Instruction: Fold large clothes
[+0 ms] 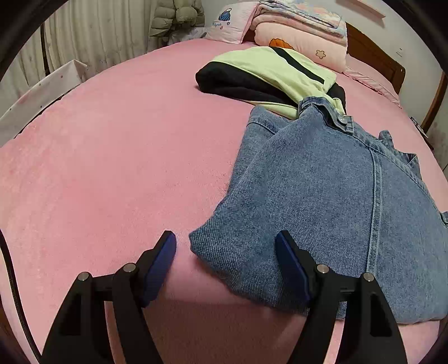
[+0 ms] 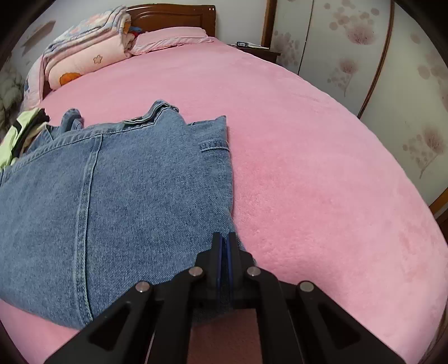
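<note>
A blue denim garment (image 1: 308, 182) lies partly folded on the pink bed (image 1: 112, 140). My left gripper (image 1: 226, 252) is open low over its near left corner. That corner lies between the blue pads (image 1: 161, 263), which do not press on it. In the right wrist view the same denim garment (image 2: 126, 182) spreads to the left. My right gripper (image 2: 224, 240) is shut on its near right edge, with a strip of denim showing between the closed pads.
A folded pale-green and black garment (image 1: 268, 72) lies just beyond the denim. Folded quilts (image 2: 84, 56) and a pillow (image 1: 229, 22) sit at the wooden headboard (image 2: 173, 14). A nightstand (image 2: 257, 50) stands past the bed's far right corner. Bare pink bed (image 2: 308, 140) stretches to the right.
</note>
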Motion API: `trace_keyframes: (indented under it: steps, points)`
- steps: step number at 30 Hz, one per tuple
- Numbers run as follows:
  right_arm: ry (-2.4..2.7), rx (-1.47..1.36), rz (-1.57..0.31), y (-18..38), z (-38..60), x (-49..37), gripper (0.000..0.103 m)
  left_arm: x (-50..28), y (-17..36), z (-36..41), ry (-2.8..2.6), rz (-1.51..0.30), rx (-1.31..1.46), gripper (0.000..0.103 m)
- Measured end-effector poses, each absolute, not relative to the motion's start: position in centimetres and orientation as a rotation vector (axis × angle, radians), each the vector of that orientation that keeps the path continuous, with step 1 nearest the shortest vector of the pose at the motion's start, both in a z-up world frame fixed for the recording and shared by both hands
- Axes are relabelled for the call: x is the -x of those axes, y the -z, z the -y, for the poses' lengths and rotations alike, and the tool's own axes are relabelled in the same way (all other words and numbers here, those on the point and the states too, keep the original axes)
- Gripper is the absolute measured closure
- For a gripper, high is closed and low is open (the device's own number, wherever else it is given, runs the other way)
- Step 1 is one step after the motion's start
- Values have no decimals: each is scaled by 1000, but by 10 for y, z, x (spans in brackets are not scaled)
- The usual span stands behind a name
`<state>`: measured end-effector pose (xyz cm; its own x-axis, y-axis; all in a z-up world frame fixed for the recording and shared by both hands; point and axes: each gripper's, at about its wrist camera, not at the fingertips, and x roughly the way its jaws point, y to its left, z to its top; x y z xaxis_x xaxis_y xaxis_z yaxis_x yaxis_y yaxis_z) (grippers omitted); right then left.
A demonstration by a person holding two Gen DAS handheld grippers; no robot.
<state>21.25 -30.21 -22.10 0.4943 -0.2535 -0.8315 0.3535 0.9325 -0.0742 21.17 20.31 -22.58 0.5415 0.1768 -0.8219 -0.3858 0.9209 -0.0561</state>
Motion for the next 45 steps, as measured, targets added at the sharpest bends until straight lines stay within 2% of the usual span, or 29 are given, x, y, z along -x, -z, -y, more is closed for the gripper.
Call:
trace_keyframes:
  steps: [4,7,9,11,13,15,21,28,35,45]
  points:
    - [351,-139,-1001,207,302,-211,96,-214,205,-200,-345,-968,223,30]
    - [304,-229,-988,185,302,-205,95,-208,168,-192,-316,-915,210,30]
    - [276,-256,-969,168,296,-199,93,-202,142,-185,-284,-882,202,24]
    - [248,-260,-945,149,285,-193,84,-196,118,-176,-270,-844,180,15]
    - [221,-249,-908,124,271,-184,60,-189,90,-161,-249,-789,138,12]
    - [197,-226,-857,102,256,-178,54,-184,70,-149,-215,-763,111,9]
    - [117,-175,-789,51,213,-162,52,-167,34,-110,-95,-738,93,8]
    - [68,-106,-742,30,174,-148,51,-151,27,-78,-12,-743,97,8]
    - [33,-92,-716,39,139,-137,51,-141,42,-65,25,-756,139,8]
    - [-13,-117,-737,75,106,-131,51,-127,93,-81,62,-814,228,8]
